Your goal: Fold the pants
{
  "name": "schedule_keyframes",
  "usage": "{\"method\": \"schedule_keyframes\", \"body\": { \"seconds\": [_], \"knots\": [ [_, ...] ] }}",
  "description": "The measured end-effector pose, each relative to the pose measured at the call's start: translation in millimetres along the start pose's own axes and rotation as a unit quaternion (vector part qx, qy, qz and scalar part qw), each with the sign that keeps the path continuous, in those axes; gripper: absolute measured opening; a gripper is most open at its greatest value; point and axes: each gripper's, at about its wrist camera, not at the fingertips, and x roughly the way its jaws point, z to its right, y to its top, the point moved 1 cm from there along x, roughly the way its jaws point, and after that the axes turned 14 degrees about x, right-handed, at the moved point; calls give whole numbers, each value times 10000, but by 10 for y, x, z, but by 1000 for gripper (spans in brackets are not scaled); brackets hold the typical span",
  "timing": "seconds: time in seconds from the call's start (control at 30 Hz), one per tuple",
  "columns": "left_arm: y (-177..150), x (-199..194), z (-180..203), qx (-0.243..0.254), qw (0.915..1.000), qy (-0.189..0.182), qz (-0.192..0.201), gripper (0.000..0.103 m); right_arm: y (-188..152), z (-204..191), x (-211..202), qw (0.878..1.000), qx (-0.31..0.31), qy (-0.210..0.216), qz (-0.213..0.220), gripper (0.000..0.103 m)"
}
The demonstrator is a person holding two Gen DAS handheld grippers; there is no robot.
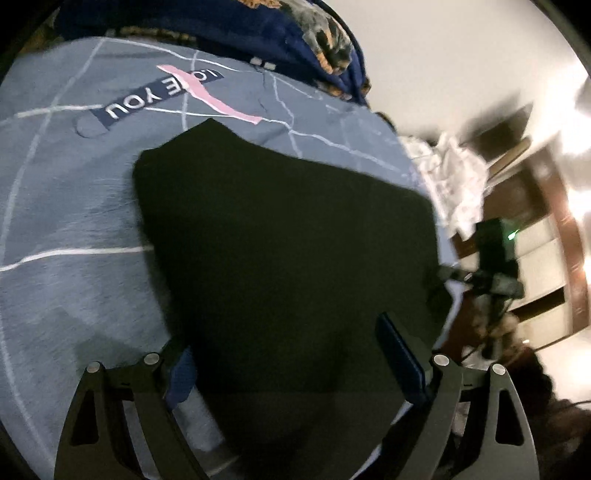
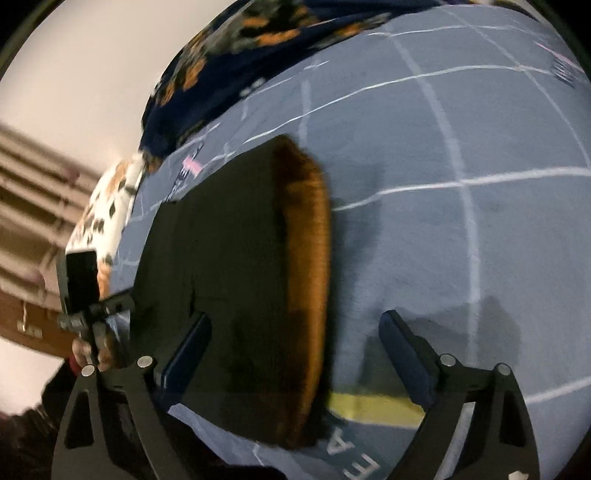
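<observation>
The dark, nearly black folded pants (image 1: 284,236) lie flat on the bed, on a grey-blue bedsheet with thin white lines (image 1: 74,206), which serves as the landmark here. In the right wrist view the pants (image 2: 229,258) show a brown-orange fuzzy lining along their edge (the blur makes its texture hard to judge).

The left hand-held gripper (image 1: 295,363) hovers over the near part of the pants with its blue-padded fingers (image 1: 399,354) spread wide, gripping nothing. The right hand-held gripper (image 2: 295,354) is likewise spread wide and holds nothing; one finger sits over the dark cloth, the other over bare bedsheet (image 2: 424,240) beside the lined edge.

At the far end of the bedsheet lies a navy blanket with an orange and grey pattern (image 1: 314,33), touching the sheet. A dark printed strip reading "LOVE YOU" with a pink streak (image 1: 162,94) sits on the bedsheet beyond the pants. A yellow printed band (image 2: 373,408) marks the bedsheet between the right fingers.
</observation>
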Motion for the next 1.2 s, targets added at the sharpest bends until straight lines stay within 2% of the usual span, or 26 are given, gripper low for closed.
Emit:
{"method": "schedule_keyframes", "body": {
  "seconds": [0.03,0.07,0.1,0.17,0.2,0.23,0.37,0.47,0.67,0.77,1.0,1.2],
  "knots": [
    [5,29,18,90,10000,-4,-6,72,-14,-89,84,9997,-113,124,-170,72],
    [4,82,58,246,9996,106,-72,51,-35,-137,154,9993,-144,189,-305,66],
    [8,114,64,288,9994,155,-112,25,-60,-178,192,9992,-221,109,-305,65],
    [17,126,10,131,9999,73,-35,20,-79,-223,202,9987,-303,142,-380,43],
    [9,111,6,102,9999,88,30,19,-62,-180,183,9985,-104,333,-423,35],
    [15,108,29,159,9997,154,72,19,-55,-153,158,9981,15,456,-403,33],
    [78,-29,124,296,9985,279,360,15,-65,-171,68,9960,273,792,-326,28],
    [176,-164,76,222,9979,298,528,15,-23,-254,-1,9907,441,1258,-269,26],
    [507,-582,-144,217,9941,521,929,15,324,-743,78,9837,355,1756,-160,22],
    [753,-778,-344,211,9906,758,1119,15,581,-981,192,9806,289,1935,-113,21],
    [1161,-929,-951,191,9811,1375,1347,14,1057,-1280,590,9768,330,2117,-28,21],
    [1259,-725,-1503,21,9749,1937,1095,16,1377,-1253,1064,9801,409,1940,-26,20]
  ]
}}
